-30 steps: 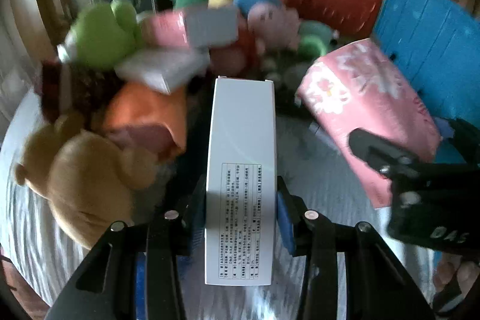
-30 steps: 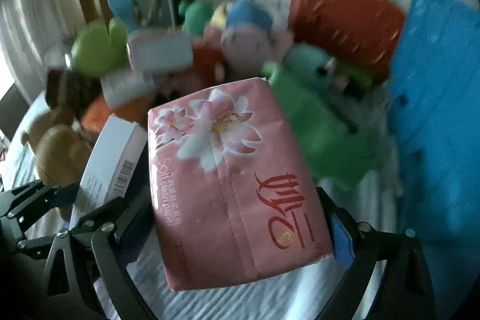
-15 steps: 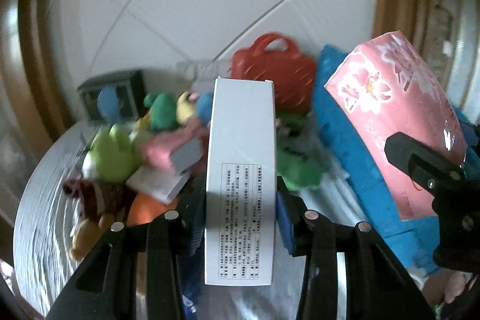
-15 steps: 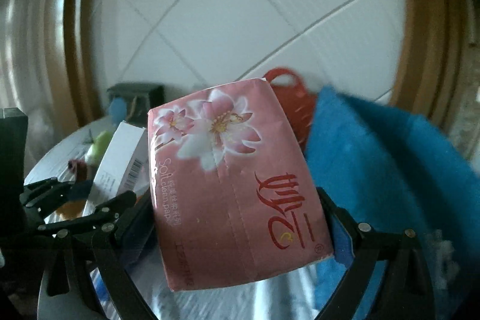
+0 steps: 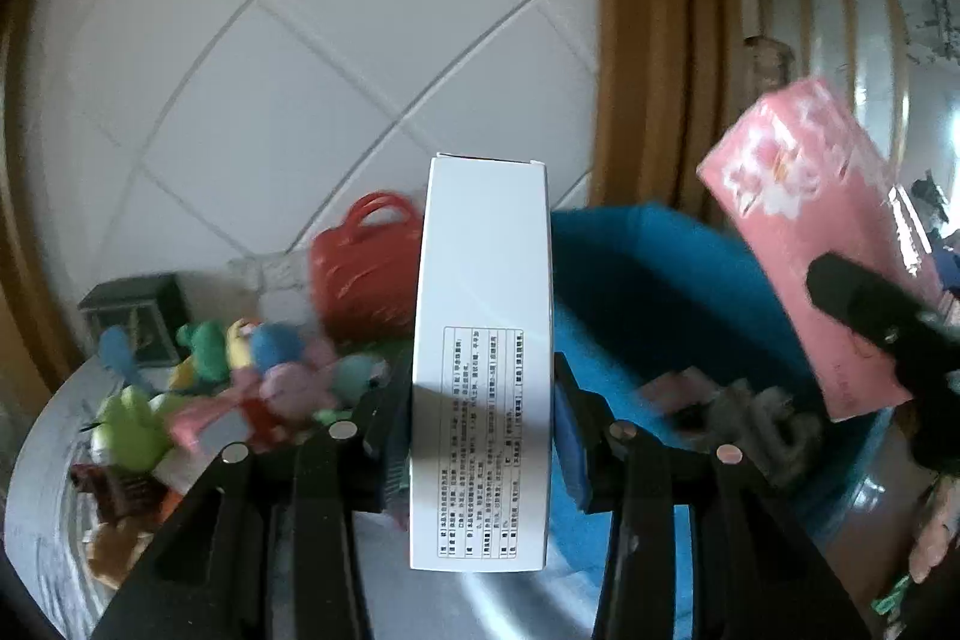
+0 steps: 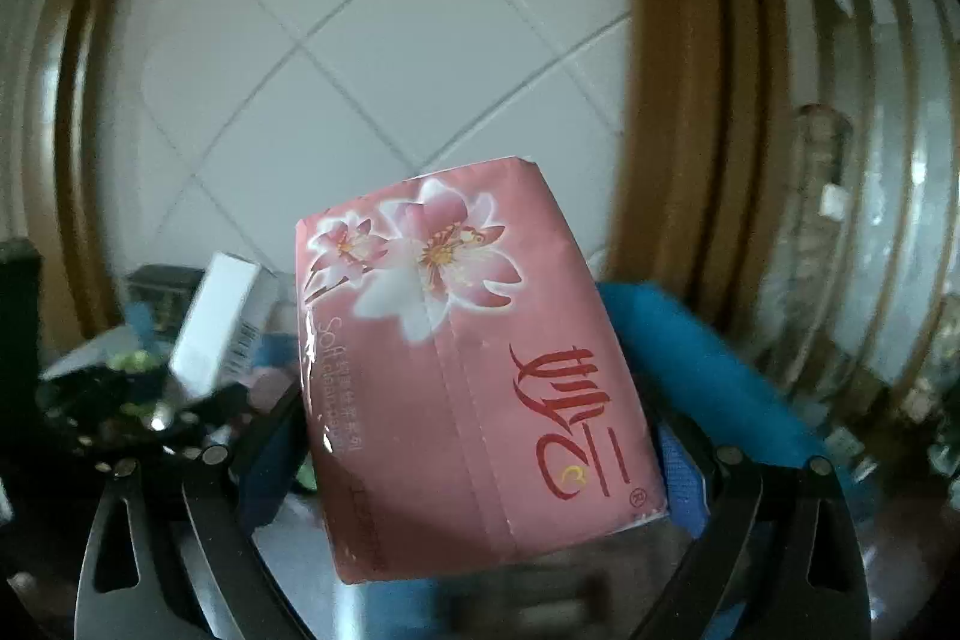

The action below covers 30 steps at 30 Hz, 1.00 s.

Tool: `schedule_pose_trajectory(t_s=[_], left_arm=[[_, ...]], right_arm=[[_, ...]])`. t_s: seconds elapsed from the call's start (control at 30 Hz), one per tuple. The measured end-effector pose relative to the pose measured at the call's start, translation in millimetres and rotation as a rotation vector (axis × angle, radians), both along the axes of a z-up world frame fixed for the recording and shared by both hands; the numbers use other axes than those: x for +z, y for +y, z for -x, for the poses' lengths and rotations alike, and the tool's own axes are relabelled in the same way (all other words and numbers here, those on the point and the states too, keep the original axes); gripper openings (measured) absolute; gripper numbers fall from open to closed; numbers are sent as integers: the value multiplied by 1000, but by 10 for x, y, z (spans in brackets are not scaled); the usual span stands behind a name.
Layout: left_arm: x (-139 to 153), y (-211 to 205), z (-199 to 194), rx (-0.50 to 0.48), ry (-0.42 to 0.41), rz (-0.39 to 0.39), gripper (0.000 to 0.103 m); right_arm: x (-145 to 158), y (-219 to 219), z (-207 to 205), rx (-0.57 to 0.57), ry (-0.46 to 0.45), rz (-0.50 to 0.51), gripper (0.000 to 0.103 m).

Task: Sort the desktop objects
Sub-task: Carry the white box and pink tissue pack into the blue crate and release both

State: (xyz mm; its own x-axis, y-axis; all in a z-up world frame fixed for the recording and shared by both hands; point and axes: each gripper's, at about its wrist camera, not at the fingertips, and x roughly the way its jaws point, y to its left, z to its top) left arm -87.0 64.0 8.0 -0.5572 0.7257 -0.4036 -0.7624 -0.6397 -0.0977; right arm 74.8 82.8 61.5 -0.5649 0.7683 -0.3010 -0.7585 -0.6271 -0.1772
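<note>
2 held items hide much: white box, tissue pack.

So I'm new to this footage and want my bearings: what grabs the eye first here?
Two held packages fill the views: a white box upright in the left tool, and a pink tissue pack with flower print, tilted, in the right tool. Behind them, a heap of plush toys lies lower left, a red basket stands against the tiled wall, and a blue bin sits right.
</note>
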Motion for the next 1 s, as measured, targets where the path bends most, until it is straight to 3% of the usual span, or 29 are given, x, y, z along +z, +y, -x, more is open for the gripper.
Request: schedule_pose_trajectory(t_s=[0.13,0.4,0.53,0.83,0.87,1.0], left_arm=[[133,626,-481,-14,1,7,40],[-78,1734,-962,-30,-80,195,41],[-206,1967,-1017,-34,-115,249,40],[-313,2172,-1094,-21,-140,287,40],[-318,2180,-1100,-17,-144,293,42],[-297,2136,-1122,22,-124,291,77]], right_arm=[[53,527,-578,-37,-39,-8,98],[-326,1458,-1132,-77,-157,48,98],[-512,1668,-1313,-70,-181,80,98],[-667,1870,-1443,-72,-223,61,98],[-677,1877,-1441,-67,-222,61,99],[-656,1930,-1439,-66,-228,36,103]])
